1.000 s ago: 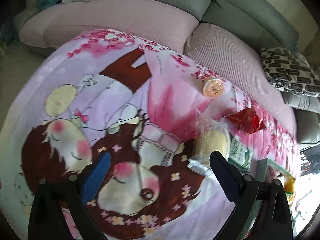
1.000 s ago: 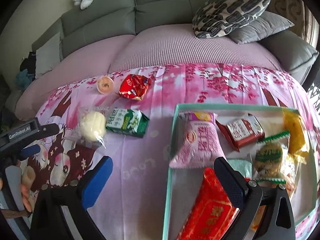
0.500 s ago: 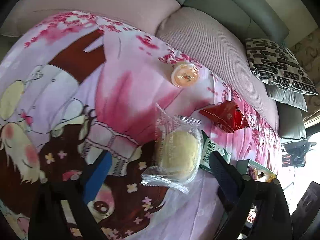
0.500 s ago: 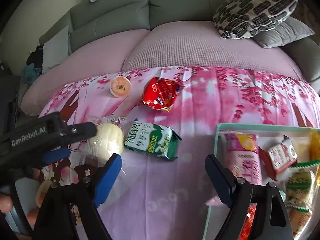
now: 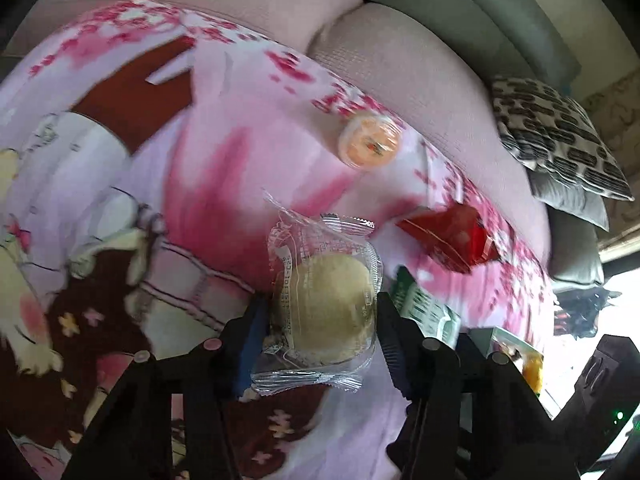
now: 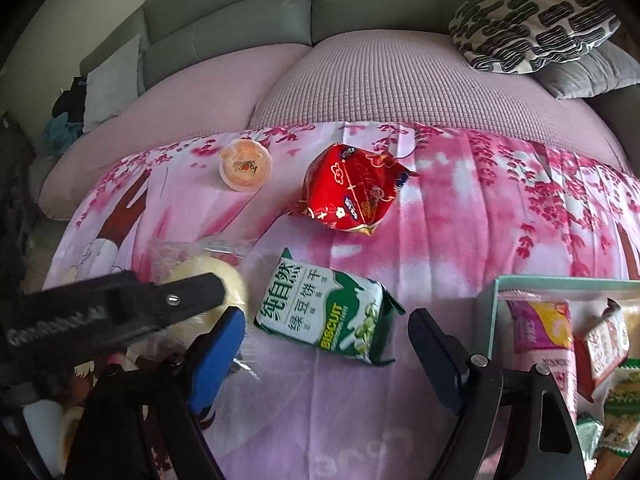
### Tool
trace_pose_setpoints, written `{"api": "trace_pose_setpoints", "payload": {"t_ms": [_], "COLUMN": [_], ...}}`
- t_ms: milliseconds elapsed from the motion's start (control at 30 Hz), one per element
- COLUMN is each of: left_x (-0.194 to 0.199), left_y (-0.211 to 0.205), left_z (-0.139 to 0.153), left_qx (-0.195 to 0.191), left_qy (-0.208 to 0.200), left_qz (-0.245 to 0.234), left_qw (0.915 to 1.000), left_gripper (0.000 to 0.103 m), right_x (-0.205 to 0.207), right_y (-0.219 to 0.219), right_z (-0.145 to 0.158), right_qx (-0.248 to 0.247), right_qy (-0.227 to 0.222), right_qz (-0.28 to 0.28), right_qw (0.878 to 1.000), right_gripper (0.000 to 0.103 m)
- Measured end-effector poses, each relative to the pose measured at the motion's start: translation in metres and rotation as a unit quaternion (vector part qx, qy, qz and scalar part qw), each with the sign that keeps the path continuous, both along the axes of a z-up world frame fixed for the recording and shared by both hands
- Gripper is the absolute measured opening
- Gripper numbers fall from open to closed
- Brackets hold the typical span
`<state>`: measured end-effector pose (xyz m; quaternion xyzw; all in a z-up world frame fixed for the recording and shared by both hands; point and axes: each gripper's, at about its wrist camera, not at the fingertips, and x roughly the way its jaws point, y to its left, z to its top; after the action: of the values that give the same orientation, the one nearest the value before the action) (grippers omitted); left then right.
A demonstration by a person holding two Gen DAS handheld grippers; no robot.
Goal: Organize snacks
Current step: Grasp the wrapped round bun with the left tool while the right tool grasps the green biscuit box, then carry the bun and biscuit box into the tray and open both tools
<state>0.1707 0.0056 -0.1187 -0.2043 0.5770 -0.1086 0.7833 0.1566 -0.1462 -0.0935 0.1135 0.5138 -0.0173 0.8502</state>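
Observation:
My left gripper (image 5: pixel 320 312) is shut on a pale round pastry in a clear wrapper (image 5: pixel 328 304), resting on the pink printed cloth (image 5: pixel 224 152). The same gripper also shows at the left of the right wrist view (image 6: pixel 120 308), over the pastry (image 6: pixel 228 276). My right gripper (image 6: pixel 328 336) is open and empty, its fingers either side of a green biscuit pack (image 6: pixel 324 312). A red snack bag (image 6: pixel 352 192) and an orange jelly cup (image 6: pixel 245 165) lie further back. A teal box (image 6: pixel 486 312) at the right holds several packets.
A pink-covered sofa (image 6: pixel 400 80) runs behind the cloth, with a black-and-white patterned cushion (image 6: pixel 528 24) at its right. The red bag (image 5: pixel 452 240), jelly cup (image 5: pixel 370 146) and biscuit pack (image 5: pixel 428 308) also show in the left wrist view.
My left gripper moved in around the pastry and closed on it. My right gripper moved left from over the box until the biscuit pack lay between its fingers.

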Motion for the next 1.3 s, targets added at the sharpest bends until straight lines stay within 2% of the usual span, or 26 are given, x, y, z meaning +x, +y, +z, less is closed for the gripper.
{"api": "trace_pose_setpoints", "payload": {"t_ms": [233,333,467,600,867,1067,1300], "left_x": [0.004,0.003,0.002,-0.002,-0.017,-0.036,-0.063], "left_y": [0.011,0.010,0.010,0.012,0.024,0.022,0.001], "left_z": [-0.003,-0.004,-0.001,0.008,0.036,0.053,0.067], "left_qx": [-0.005,0.000,0.002,0.011,-0.003,0.002,0.009], "left_qy": [0.010,0.009,0.010,0.003,-0.020,-0.036,-0.049], "left_qz": [0.015,0.010,0.011,0.008,0.014,0.005,-0.036], "left_qw": [0.9998,0.9999,0.9999,0.9999,0.9997,0.9993,0.9981], "left_gripper": [0.055,0.055,0.050,0.046,0.046,0.046,0.046], "right_x": [0.016,0.018,0.016,0.008,-0.025,-0.057,-0.104], "right_y": [0.006,0.008,0.010,0.010,0.009,0.007,-0.004], "right_z": [-0.010,-0.011,-0.008,0.000,0.030,0.061,0.090], "right_qx": [-0.027,-0.040,-0.041,-0.030,-0.003,0.001,0.009], "right_qy": [0.013,0.014,0.013,0.006,-0.015,-0.039,-0.061], "right_qz": [-0.003,-0.004,-0.001,0.000,-0.010,-0.015,-0.044], "right_qw": [1.000,0.999,0.999,1.000,1.000,0.999,0.997], "right_gripper": [0.085,0.078,0.068,0.066,0.066,0.065,0.066]}}
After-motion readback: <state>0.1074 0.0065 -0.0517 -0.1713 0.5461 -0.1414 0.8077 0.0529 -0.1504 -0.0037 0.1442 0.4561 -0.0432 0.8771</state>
